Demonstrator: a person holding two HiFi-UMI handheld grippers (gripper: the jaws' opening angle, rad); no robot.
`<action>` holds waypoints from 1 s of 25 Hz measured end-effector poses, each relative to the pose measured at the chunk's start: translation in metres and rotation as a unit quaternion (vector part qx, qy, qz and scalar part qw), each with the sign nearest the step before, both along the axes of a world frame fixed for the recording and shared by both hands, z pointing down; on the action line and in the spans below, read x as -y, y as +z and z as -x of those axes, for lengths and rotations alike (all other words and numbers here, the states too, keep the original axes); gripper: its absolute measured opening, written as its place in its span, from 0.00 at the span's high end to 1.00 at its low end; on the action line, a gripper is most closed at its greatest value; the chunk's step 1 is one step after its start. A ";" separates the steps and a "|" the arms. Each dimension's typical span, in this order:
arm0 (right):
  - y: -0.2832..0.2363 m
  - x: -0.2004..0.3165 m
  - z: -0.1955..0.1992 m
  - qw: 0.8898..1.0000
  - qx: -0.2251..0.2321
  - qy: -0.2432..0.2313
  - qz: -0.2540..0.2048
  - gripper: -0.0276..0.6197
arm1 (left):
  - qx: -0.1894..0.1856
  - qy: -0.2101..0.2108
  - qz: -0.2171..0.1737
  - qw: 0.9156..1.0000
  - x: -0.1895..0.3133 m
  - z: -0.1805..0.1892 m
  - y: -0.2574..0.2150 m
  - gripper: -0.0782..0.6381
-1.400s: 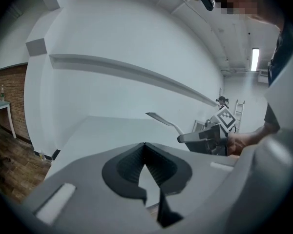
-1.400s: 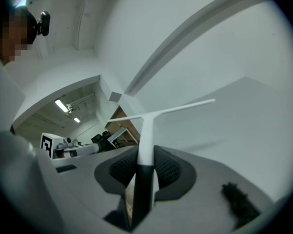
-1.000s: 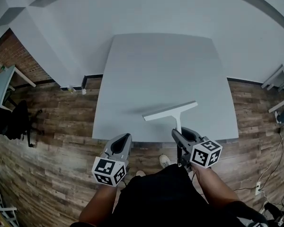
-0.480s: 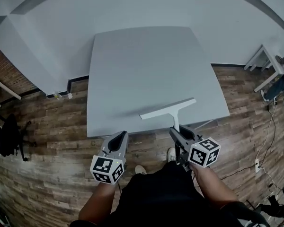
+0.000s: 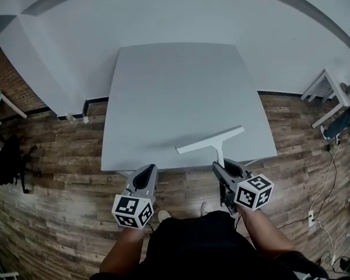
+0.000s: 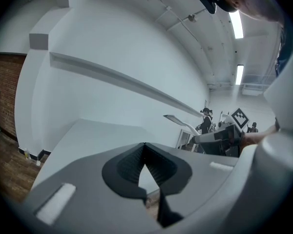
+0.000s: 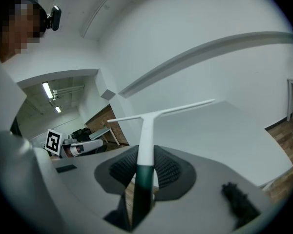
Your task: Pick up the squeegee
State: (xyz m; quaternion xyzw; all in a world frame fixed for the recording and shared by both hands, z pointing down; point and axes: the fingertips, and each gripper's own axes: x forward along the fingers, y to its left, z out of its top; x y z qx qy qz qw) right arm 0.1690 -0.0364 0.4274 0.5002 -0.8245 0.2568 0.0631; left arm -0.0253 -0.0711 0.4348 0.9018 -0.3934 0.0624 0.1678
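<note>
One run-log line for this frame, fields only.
right gripper: shut on squeegee handle | squeegee: blade over table near edge, appears lifted | left gripper: shut, empty

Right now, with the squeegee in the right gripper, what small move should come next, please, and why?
Probably lift the right gripper slightly: its jaws grip the squeegee by the handle, but the blade hangs low over the table, its shadow close beside it.
</note>
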 end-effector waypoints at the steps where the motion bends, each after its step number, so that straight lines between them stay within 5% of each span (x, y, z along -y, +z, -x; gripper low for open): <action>1: 0.001 0.001 -0.003 1.000 -0.002 -0.002 -0.001 0.81 | -0.001 0.002 0.001 1.000 0.000 -0.006 0.002 0.88; 9: 0.012 0.005 -0.006 1.000 0.018 -0.003 0.001 0.81 | 0.016 0.018 0.015 1.000 -0.007 -0.027 0.019 0.88; 15: 0.020 -0.007 -0.044 1.000 0.021 0.005 0.011 0.81 | 0.027 0.028 0.016 0.999 -0.018 -0.061 0.017 0.88; 25: 0.027 -0.001 -0.027 1.000 0.018 0.006 0.016 0.81 | 0.032 0.042 0.018 0.998 -0.013 -0.050 0.019 0.88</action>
